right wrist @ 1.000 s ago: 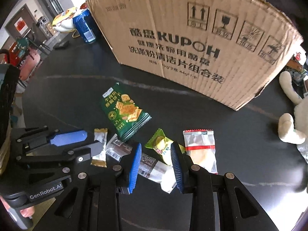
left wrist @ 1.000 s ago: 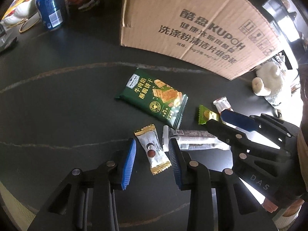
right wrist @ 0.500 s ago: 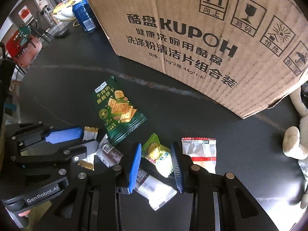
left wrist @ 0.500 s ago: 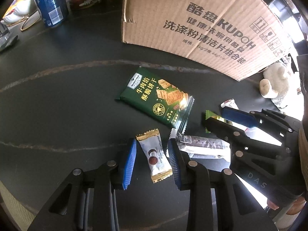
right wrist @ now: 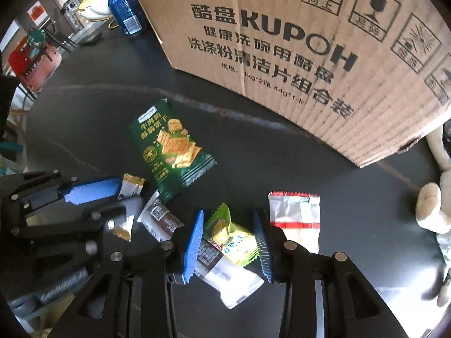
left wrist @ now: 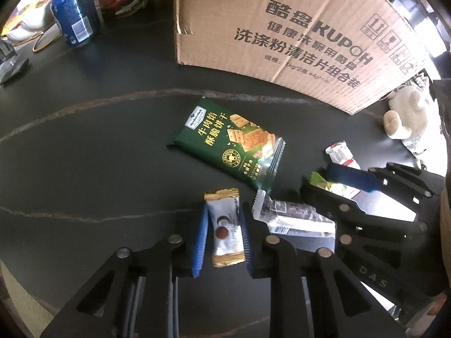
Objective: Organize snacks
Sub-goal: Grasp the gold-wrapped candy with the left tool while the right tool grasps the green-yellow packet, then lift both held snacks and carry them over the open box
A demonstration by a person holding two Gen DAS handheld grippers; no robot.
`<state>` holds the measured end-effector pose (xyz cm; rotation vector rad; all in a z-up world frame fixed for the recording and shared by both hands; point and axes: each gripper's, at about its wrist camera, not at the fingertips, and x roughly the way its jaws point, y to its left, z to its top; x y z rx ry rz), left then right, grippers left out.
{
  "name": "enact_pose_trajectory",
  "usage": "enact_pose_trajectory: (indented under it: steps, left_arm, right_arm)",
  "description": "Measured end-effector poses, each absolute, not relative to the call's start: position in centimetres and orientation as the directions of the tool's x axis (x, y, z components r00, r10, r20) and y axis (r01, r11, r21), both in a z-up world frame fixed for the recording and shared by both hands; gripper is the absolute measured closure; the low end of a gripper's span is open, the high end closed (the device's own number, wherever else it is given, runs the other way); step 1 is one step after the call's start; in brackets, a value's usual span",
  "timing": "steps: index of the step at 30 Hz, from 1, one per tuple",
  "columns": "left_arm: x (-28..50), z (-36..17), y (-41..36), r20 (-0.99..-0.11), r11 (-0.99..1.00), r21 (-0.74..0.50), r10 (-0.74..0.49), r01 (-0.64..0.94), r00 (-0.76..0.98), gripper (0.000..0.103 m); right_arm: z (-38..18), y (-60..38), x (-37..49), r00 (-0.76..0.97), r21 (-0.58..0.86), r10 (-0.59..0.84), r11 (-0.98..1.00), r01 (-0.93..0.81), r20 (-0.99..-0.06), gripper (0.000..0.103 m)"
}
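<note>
A silver candy with gold ends [left wrist: 227, 231] lies on the dark table [left wrist: 84, 169], and my left gripper [left wrist: 224, 211] is shut on it, both blue pads pressing its sides. My right gripper [right wrist: 227, 214] straddles a green-and-yellow snack packet [right wrist: 231, 239]; its jaws are opening and the pads stand just off the packet. That packet lies across a dark bar in a clear wrapper [right wrist: 163, 219]. A green cracker pack [left wrist: 228, 143] lies flat ahead of both grippers. Right of the right gripper lies a white packet with a red stripe [right wrist: 294, 219].
A large cardboard box [left wrist: 282, 28] stands upright just behind the snacks. A blue can [left wrist: 74, 22] and other packages sit at the far left. A pale plush toy [right wrist: 431, 211] lies at the right. The two grippers are close side by side.
The left jaws have closed onto the silver candy. The right gripper has shifted from the dark bar to over the green-and-yellow packet, and its jaws stand a little wider.
</note>
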<state>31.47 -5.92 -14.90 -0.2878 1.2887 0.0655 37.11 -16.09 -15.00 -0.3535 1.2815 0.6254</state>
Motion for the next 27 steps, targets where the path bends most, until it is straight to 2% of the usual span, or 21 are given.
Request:
enact_pose_trajectory:
  steps: [2,4,6,8,13,16,19,27]
  left_arm:
    - [31.5,-14.9,-5.9,-0.952,0.962,-0.178,-0.115,-0.207,0.284,0.082]
    - [31.5,-15.0,-5.9,-0.951,0.961,-0.183,-0.120,-0.206,0.284,0.084]
    - [31.5,-15.0,-5.8,-0.950,0.962,-0.188,-0.126,-0.200,0.287,0.084]
    - [31.5,-15.0,-5.7,-0.949,0.962,-0.191,-0.129,-0.196,0.289,0.085]
    - [31.1,-14.7,-5.4,-0.944,0.964,-0.194,-0.133,-0.181,0.303,0.085]
    - [30.9,-14.4,-5.3,-0.942,0.966,-0.190,-0.129,-0.174,0.311,0.085]
    - [30.6,-14.2,-5.3,-0.939,0.967,-0.198,-0.140,-0.161,0.314,0.085]
    - [29.9,-13.2,-5.8,-0.932,0.970,-0.204,-0.152,-0.130,0.330,0.085]
  right_arm:
    - [-15.0,-16.3,37.1,0.153,0.097,0.232,0.796,-0.598,-0.961,0.067]
    - [-14.9,-16.3,37.2,0.148,0.109,0.239,0.801,-0.588,-0.960,0.076]
    - [-15.0,-17.0,37.2,0.138,0.138,0.253,0.822,-0.552,-0.958,0.090]
    - [-15.0,-17.7,37.3,0.141,0.155,0.265,0.837,-0.524,-0.954,0.094]
    - [-14.9,-18.5,37.2,0.153,0.165,0.272,0.854,-0.493,-0.950,0.094]
    - [-14.4,-18.5,36.6,0.208,0.106,0.242,0.853,-0.511,-0.948,0.093]
    - [-14.0,-18.3,36.3,0.195,0.103,0.236,0.846,-0.523,-0.952,0.070]
    - [-13.8,-18.2,34.9,0.175,0.058,0.186,0.827,-0.559,-0.967,0.070]
